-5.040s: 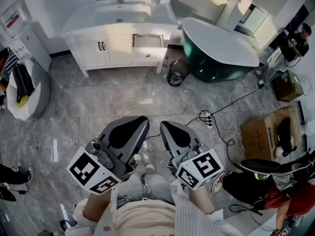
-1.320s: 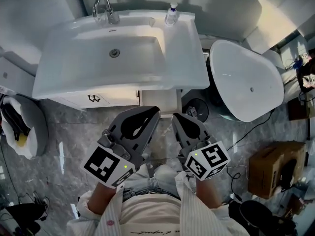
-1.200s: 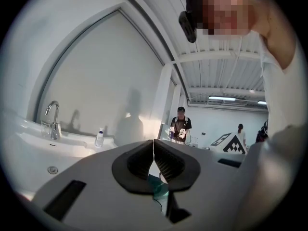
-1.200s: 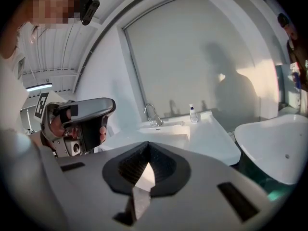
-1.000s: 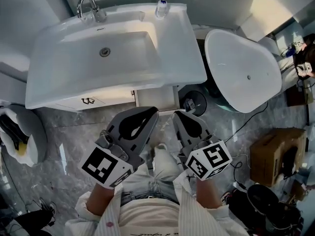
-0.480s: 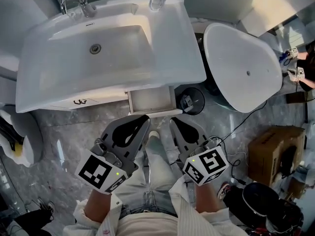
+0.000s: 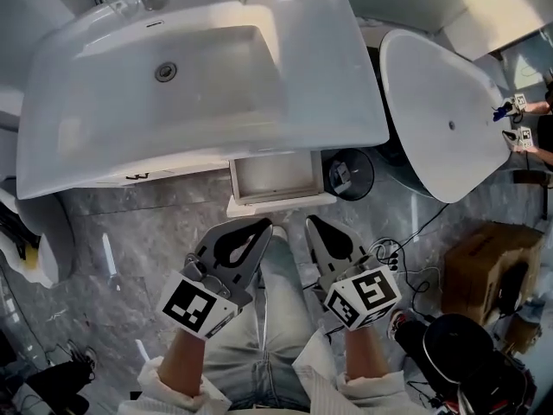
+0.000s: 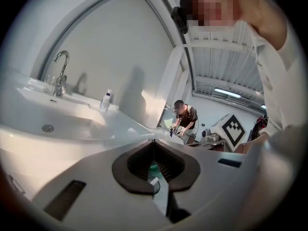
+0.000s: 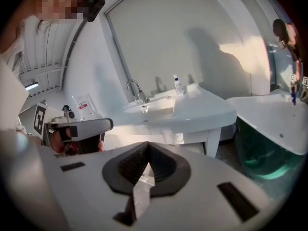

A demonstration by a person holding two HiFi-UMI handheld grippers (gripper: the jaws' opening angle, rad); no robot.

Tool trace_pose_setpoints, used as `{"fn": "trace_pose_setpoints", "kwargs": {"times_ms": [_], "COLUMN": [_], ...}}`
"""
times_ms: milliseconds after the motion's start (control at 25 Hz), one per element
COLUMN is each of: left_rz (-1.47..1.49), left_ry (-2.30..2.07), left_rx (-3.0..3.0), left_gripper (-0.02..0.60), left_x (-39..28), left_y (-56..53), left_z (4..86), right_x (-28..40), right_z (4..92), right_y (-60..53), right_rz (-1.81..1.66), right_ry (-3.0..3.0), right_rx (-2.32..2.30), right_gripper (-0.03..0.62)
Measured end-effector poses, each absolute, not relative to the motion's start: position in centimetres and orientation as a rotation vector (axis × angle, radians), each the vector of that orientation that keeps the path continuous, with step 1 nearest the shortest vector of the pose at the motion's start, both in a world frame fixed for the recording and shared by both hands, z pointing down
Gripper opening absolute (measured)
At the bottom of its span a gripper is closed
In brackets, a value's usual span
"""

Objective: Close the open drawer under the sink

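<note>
Open drawer (image 7: 275, 176) under sink (image 7: 361, 126) is being drawn nearer; left gripper (image 7: 262, 226) and right gripper (image 7: 313, 224) being held jaws-together, empty, just short.

the grey left gripper (image 8: 153, 146) fills the lower frame. its black pads (image 8: 125, 172) bow apart in the middle and meet at the tips, with nothing held. a speck of teal shows through the gap, too small to identify. beyond, to the left, lies the white ceramic sink (image 8: 82, 121), with a chrome tap (image 8: 60, 73) and a small white pump bottle (image 8: 105, 100) at its back edge. a person in dark clothes (image 8: 185, 117) stands well behind.
</note>
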State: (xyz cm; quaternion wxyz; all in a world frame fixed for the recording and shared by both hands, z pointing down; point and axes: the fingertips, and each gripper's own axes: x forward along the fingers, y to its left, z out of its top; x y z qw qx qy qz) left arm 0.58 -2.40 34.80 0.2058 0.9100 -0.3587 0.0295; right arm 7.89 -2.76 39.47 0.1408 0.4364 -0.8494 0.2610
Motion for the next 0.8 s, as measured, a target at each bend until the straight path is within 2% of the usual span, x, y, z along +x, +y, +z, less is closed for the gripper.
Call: {"fn": "trace_pose_setpoints", "kwargs": {"times_ms": [800], "left_rz": [0.180], "left_ry": [-0.999], "left_rx": [2.434], "left_gripper": [0.018], "left_x": [2.2], "left_y": [-0.9], "left_z": [48.6], "right_x": [7.9], "right_z": [52.2], "right_y": [-2.1], "right_rz": [0.760], "right_ry": [-2.402], "right_rx": [1.307], "right_gripper": [0.009]}}
